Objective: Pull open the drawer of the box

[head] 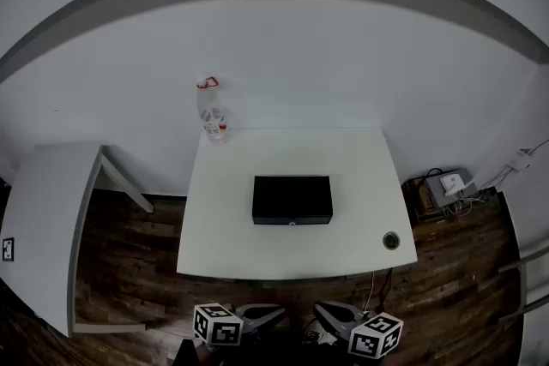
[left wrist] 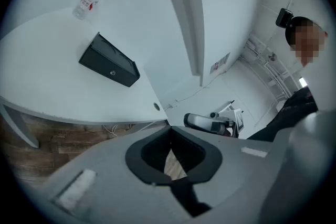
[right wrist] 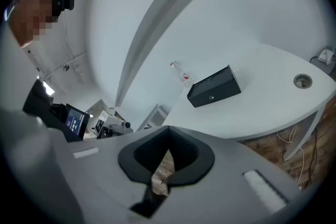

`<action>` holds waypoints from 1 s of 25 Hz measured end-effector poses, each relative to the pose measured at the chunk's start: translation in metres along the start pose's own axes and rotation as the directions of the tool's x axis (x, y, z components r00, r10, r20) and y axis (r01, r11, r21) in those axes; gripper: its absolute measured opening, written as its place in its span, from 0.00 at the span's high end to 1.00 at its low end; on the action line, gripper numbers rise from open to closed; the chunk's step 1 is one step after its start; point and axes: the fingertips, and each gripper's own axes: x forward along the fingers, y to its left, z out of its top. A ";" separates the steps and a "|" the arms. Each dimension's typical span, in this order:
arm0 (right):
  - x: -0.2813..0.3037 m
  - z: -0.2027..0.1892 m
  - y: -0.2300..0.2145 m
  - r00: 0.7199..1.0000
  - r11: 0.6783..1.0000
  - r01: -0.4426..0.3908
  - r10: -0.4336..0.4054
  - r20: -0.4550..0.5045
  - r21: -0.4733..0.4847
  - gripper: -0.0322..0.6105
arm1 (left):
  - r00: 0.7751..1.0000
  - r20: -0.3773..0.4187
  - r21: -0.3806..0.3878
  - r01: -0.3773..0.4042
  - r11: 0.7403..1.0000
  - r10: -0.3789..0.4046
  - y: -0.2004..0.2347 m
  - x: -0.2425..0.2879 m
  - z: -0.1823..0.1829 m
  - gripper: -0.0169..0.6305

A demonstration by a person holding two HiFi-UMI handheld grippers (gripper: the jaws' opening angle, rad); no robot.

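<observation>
A black box [head: 292, 199] lies in the middle of the white table [head: 352, 159], its drawer shut, with a small round knob on the front that faces me. The left gripper view shows the box [left wrist: 109, 60] far off, and so does the right gripper view [right wrist: 214, 86]. Both grippers hang off the table, over the wooden floor near its front edge. My left gripper [head: 276, 310] [left wrist: 169, 126] is shut with nothing in it. My right gripper [head: 322, 309] [right wrist: 168, 127] is shut and empty too. Their tips point toward each other.
A clear plastic bottle [head: 212, 111] with a red cap stands at the table's back left corner. A round cable hole [head: 391, 240] sits near the front right corner. A second white table [head: 43, 210] stands at the left. Cables and a box [head: 446, 184] lie on the floor at the right.
</observation>
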 end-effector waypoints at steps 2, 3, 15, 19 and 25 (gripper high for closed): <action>-0.002 -0.001 0.001 1.000 1.000 0.000 0.000 -0.001 -0.002 0.94 | 1.000 0.002 -0.003 -0.002 1.000 0.002 -0.001 0.000 -0.001 0.97; -0.003 -0.001 0.002 1.000 1.000 0.000 0.000 -0.002 -0.004 0.94 | 1.000 0.002 -0.003 -0.003 1.000 0.003 -0.002 -0.001 -0.002 0.97; -0.011 -0.001 -0.002 1.000 0.999 -0.019 0.018 -0.022 -0.028 0.94 | 1.000 0.006 -0.009 -0.025 1.000 0.025 -0.006 0.009 -0.007 0.97; -0.017 -0.003 -0.004 0.998 0.997 -0.046 0.043 -0.046 -0.057 0.94 | 0.998 0.022 -0.023 -0.052 0.998 0.052 -0.009 0.015 -0.014 0.97; -0.028 -0.005 -0.013 0.993 0.987 -0.088 0.078 -0.084 -0.131 0.94 | 0.992 0.074 -0.060 -0.100 0.993 0.104 -0.014 0.025 -0.027 0.97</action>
